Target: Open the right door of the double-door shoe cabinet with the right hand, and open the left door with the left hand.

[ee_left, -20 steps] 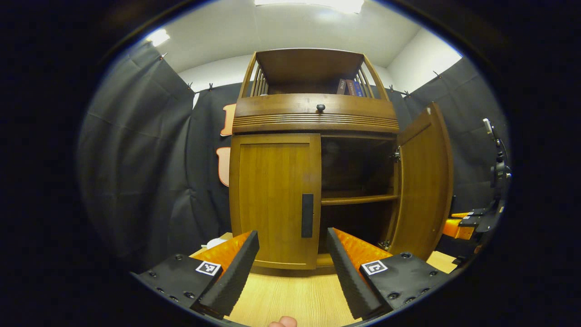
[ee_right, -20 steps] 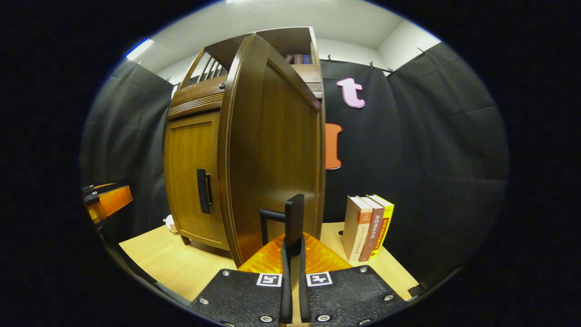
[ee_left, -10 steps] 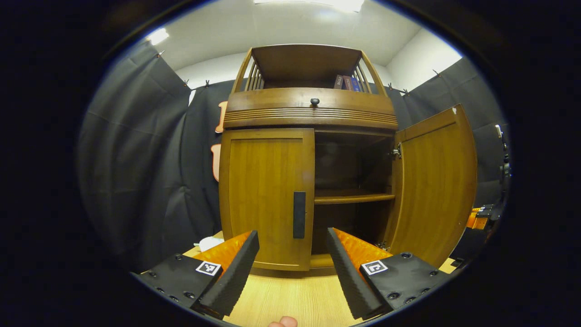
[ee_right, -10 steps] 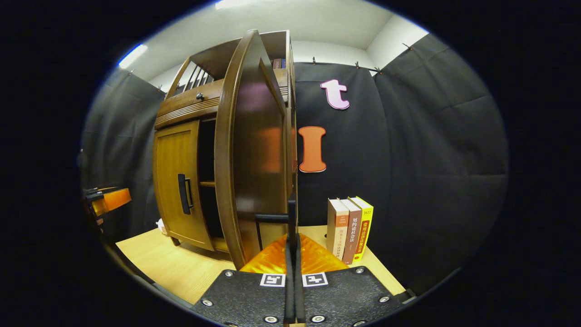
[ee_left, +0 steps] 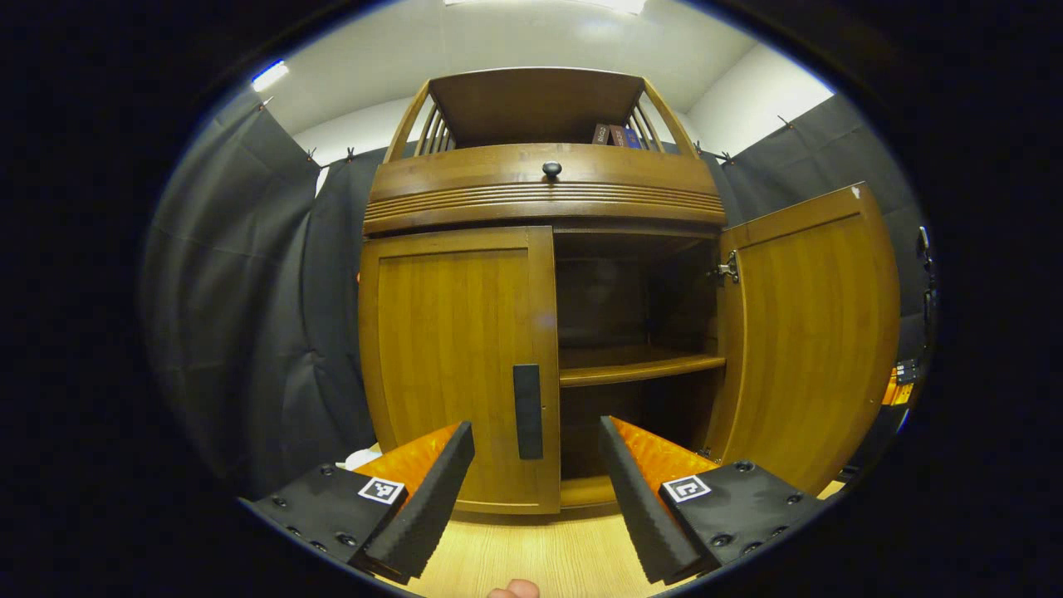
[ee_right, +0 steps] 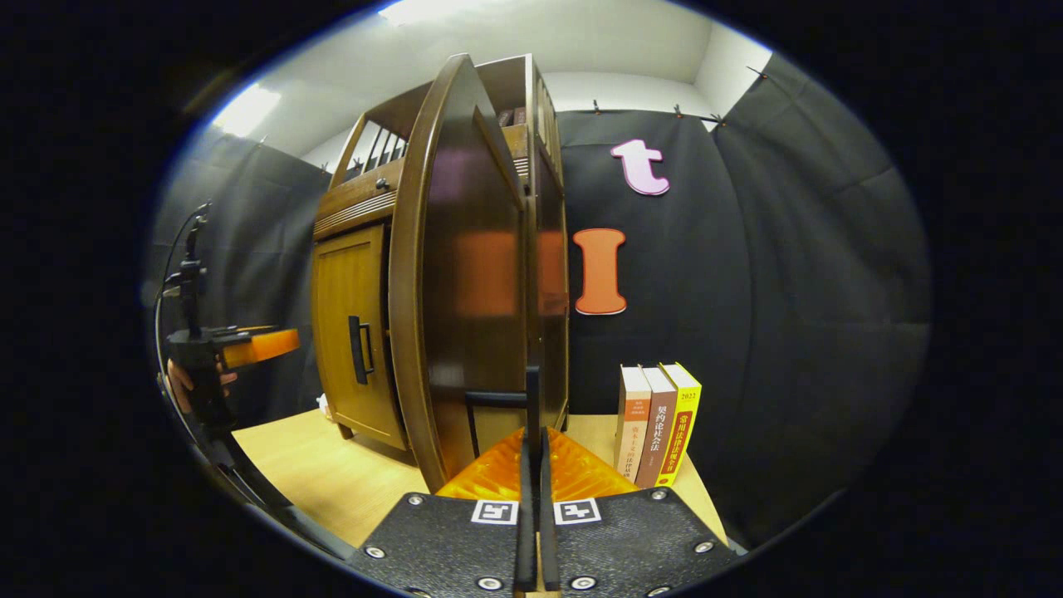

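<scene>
The wooden shoe cabinet stands on the table. Its left door is closed, with a black vertical handle at its inner edge. The right door is swung wide open, baring a shelf. My left gripper is open, a short way in front of the left door, and that handle sits between its fingers in the left gripper view. In the right gripper view the right door shows nearly edge-on and my right gripper is shut on its black handle. The left gripper, held by a hand, shows at far left.
Three upright books stand on the light wooden table to the right of the cabinet. A small white object lies by the cabinet's left foot. Black cloth walls close in the booth.
The right door has swung wider open with my right gripper on its handle. My left gripper has moved closer to the left door, staying open.
</scene>
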The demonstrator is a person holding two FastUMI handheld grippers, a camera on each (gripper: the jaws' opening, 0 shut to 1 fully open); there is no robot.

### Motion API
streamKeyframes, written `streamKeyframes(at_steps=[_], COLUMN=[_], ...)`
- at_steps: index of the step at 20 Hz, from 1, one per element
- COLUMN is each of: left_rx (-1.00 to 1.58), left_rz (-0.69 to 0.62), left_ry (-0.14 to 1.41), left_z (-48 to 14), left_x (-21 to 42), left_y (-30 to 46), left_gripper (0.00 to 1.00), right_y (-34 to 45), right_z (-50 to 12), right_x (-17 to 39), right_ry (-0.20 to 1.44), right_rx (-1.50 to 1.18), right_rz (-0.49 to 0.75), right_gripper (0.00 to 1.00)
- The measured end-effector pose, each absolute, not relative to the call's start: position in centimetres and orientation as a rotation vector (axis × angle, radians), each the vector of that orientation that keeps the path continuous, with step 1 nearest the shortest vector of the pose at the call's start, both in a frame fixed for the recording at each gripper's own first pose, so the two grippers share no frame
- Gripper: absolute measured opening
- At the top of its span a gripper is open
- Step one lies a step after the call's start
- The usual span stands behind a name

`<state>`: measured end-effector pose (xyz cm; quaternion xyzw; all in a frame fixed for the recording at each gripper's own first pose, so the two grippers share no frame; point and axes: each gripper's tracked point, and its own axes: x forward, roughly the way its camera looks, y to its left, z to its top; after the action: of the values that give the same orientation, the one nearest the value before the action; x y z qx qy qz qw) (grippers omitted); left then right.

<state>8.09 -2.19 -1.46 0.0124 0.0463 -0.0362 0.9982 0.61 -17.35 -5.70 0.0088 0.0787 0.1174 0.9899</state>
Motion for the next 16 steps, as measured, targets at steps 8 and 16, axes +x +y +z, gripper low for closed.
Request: streamKeyframes(at_steps=[8, 16], left_rx=[0.045, 0.056], left_rz=[-0.037, -0.019], left_ry=[0.101, 0.1], left_z=[-3.8, -5.2], left_x=[14.4, 17.8], left_y=[-1.7, -0.7], left_gripper=[0.98, 0.97], right_y=[-18.5, -22.1], right_z=[-5.6, -5.0], right_x=[0.0, -4.2], right_ry=[0.137, 0.13], right_rx=[0.017, 0.058], right_rz=[0.2, 0.051], right_gripper=[0.3, 0.85])
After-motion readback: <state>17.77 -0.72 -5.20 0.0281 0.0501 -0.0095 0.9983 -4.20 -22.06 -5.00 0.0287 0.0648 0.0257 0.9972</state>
